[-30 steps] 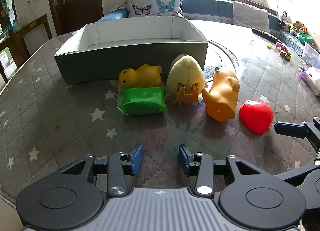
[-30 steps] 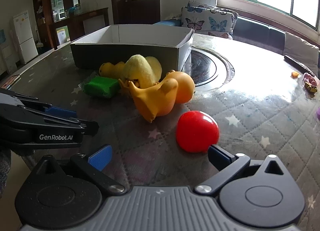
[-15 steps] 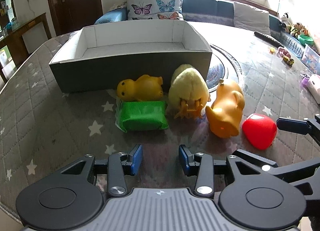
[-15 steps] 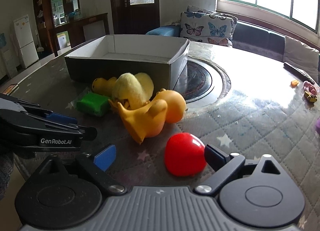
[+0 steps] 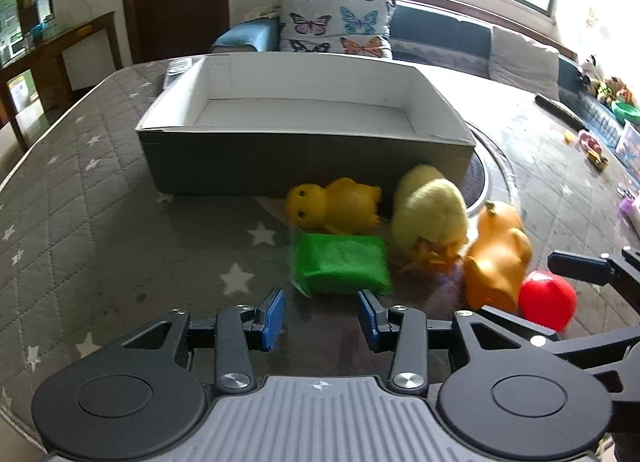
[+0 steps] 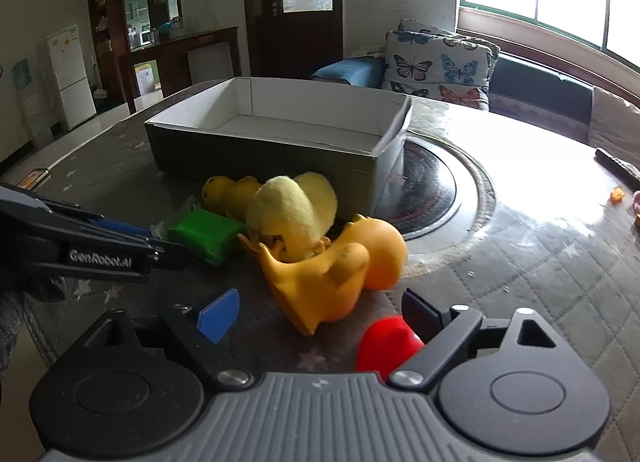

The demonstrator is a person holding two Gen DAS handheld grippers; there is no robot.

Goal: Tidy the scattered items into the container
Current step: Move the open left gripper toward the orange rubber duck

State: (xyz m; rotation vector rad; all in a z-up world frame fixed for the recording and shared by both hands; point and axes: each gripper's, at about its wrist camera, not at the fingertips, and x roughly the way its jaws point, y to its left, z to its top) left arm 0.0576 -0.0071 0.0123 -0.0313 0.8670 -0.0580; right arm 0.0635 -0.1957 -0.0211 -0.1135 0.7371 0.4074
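A grey box with white inside (image 5: pixel 304 150) (image 6: pixel 256 150) stands empty on the table. In front of it lie a yellow rubber chick (image 5: pixel 332 208) (image 6: pixel 228 194), a green packet (image 5: pixel 340 264) (image 6: pixel 204 234), a pale plush chick (image 5: pixel 430 218) (image 6: pixel 292 210), an orange rubber duck (image 5: pixel 496 258) (image 6: pixel 336 274) and a red ball (image 5: pixel 546 300) (image 6: pixel 386 344). My left gripper (image 5: pixel 322 318) is open, just short of the green packet. My right gripper (image 6: pixel 316 312) is open around the red ball and the duck's near end.
The table carries a star-patterned quilted cover (image 5: pixel 100 230) and a round glass turntable (image 6: pixel 436 190). Small toys (image 5: pixel 592 146) and a dark remote (image 5: pixel 560 112) lie at the far right. A sofa with butterfly cushions (image 5: pixel 336 28) stands behind.
Both grippers have moved forward toward the toys. The green packet now sits just ahead of my left fingers, and the red ball has slid between my right fingers.
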